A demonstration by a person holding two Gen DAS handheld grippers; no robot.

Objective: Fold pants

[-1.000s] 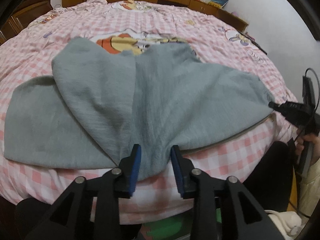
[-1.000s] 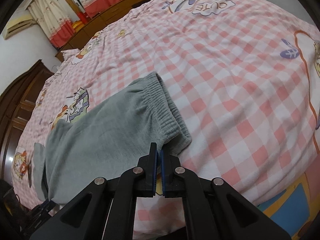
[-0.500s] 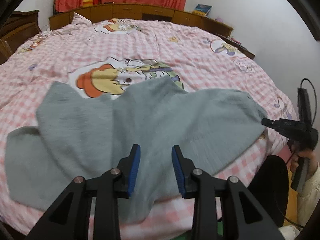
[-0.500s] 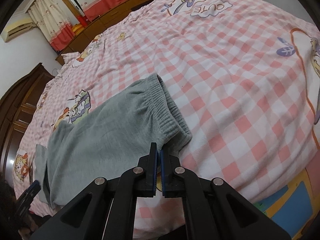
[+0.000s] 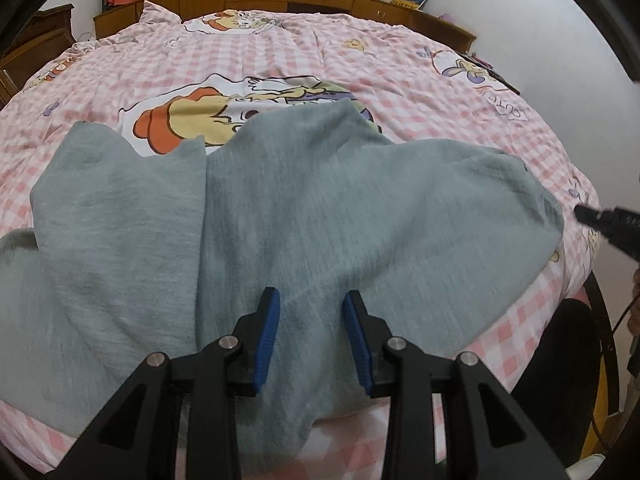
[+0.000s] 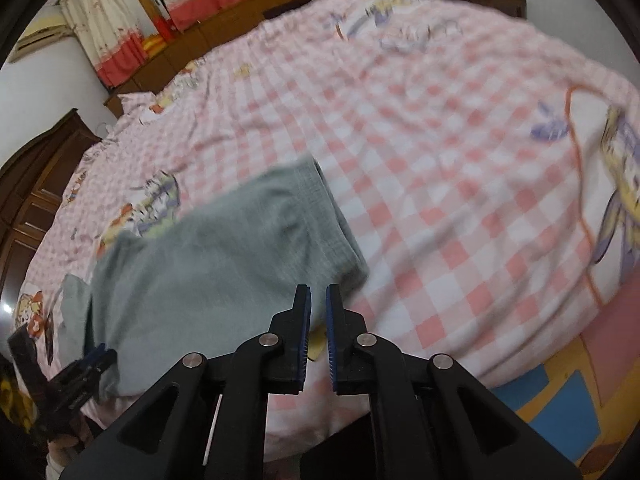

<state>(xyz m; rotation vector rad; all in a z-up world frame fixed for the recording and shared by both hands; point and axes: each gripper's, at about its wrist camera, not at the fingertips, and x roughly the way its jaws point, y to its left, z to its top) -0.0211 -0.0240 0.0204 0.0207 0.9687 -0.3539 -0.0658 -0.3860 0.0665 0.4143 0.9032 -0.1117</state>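
Your grey pants (image 5: 304, 216) lie spread across the near edge of the bed (image 5: 420, 80), one leg folded over the other, the waistband end toward your right. Your left claw (image 5: 310, 336) stands spread above the cloth, pinching nothing. Your right claw (image 6: 318, 332) has just been opening from a pressed-together grip; its blue pads now stand narrowly apart, and nothing sits between them, the waistband (image 6: 332, 216) lying just beyond the tips.

The risk lies at that released corner: it sits near the bed's edge and could slide or curl back, spoiling the alignment of the two legs. If you drag the left claw low across the cloth, you may wrinkle or shift the top layer.

The left view shows the uneven overlap of the legs, with the lower leg poking out at the far left. The right view, blurred, shows the ribbed waistband and its doubled edge, which the left view barely reveals.
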